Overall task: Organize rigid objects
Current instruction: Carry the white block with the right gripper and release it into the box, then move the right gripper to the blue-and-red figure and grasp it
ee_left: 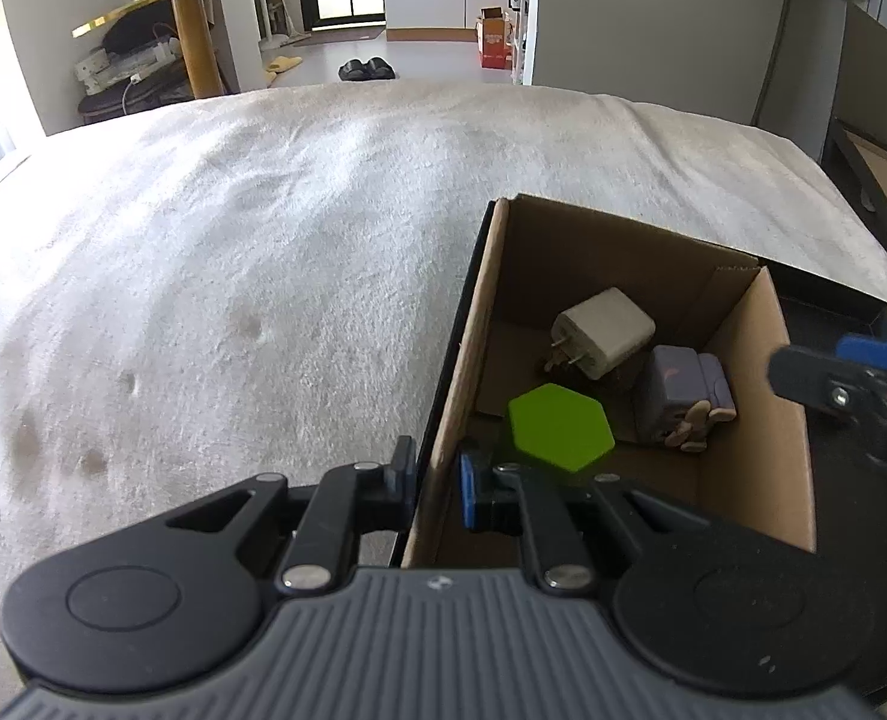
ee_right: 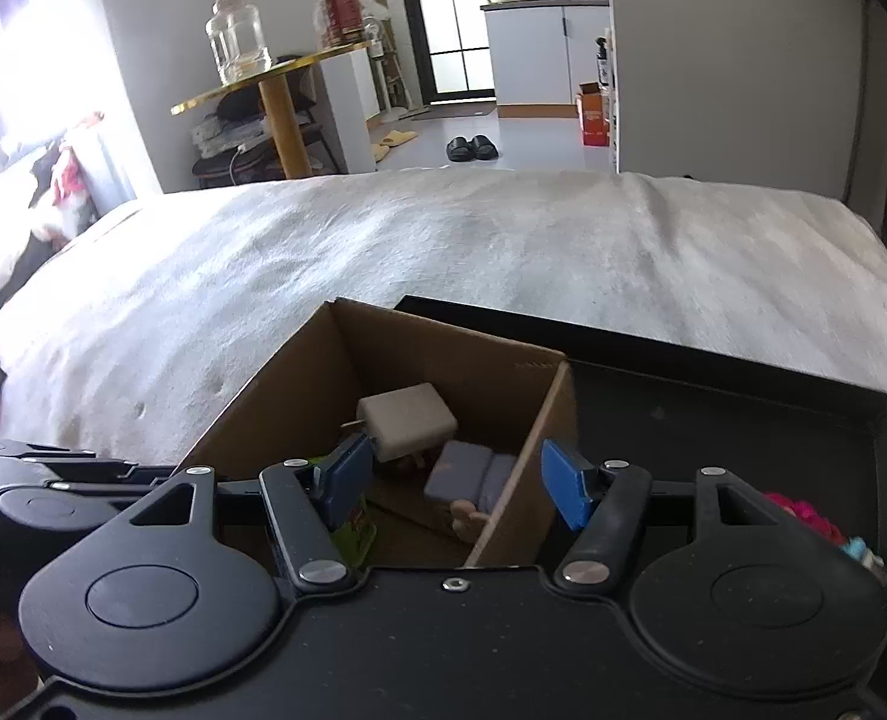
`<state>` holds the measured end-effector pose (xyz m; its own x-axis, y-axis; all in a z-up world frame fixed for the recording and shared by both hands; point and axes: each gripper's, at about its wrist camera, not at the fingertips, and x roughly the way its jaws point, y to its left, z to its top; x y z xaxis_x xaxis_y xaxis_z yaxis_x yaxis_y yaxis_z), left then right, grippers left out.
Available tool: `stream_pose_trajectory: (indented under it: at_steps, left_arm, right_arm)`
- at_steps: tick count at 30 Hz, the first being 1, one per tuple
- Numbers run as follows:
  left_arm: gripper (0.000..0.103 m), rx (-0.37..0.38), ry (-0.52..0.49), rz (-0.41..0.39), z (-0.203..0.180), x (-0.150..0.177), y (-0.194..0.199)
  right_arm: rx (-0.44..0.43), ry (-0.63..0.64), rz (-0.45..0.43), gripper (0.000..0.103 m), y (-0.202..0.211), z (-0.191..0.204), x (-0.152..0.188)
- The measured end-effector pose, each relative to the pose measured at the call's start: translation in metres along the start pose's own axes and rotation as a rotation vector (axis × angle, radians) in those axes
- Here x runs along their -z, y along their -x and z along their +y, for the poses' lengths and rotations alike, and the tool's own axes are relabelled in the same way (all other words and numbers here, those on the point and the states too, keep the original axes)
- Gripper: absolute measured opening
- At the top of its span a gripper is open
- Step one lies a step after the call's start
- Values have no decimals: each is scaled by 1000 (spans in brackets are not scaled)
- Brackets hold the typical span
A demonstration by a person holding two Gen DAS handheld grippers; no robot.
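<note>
While the left gripper [ee_left: 434,483] pinches the cardboard box [ee_left: 623,252]'s left wall, the green hexagon [ee_left: 560,435], white charger [ee_left: 602,333] and purple block [ee_left: 680,399] lie inside; all look light, stiff, best gripped on flat sides. The right gripper [ee_right: 458,480] gapes empty.

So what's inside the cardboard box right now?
Inside the cardboard box: a white charger plug, a purple toy block figure and a green hexagonal piece. The near floor is hidden behind the left gripper, which pinches the box's left wall.
</note>
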<state>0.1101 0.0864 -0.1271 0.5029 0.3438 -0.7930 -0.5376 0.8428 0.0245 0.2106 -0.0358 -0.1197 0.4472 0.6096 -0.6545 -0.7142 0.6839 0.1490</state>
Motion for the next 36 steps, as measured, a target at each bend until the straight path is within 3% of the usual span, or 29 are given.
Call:
stream_pose_trajectory:
  at_steps: [11,16,24,30,36]
  left_arm:
    - [18,-47,-20,-10,-7,-6,9]
    - [39,-62,-30,-19,-11,-9,12]
    - [54,-90,-65,-11,-22,-12,12]
    - [71,-104,-114,-17,-38,-11,14]
    - [80,-138,-140,-11,-48,-11,12]
  right_arm:
    - [53,-47,14,62,16,-29,12]
    - [66,-75,30,65,20,-42,20]
    - [99,-118,51,66,28,-67,33]
    - [126,-155,41,74,34,-86,40]
    - [156,-186,29,86,37,-104,50]
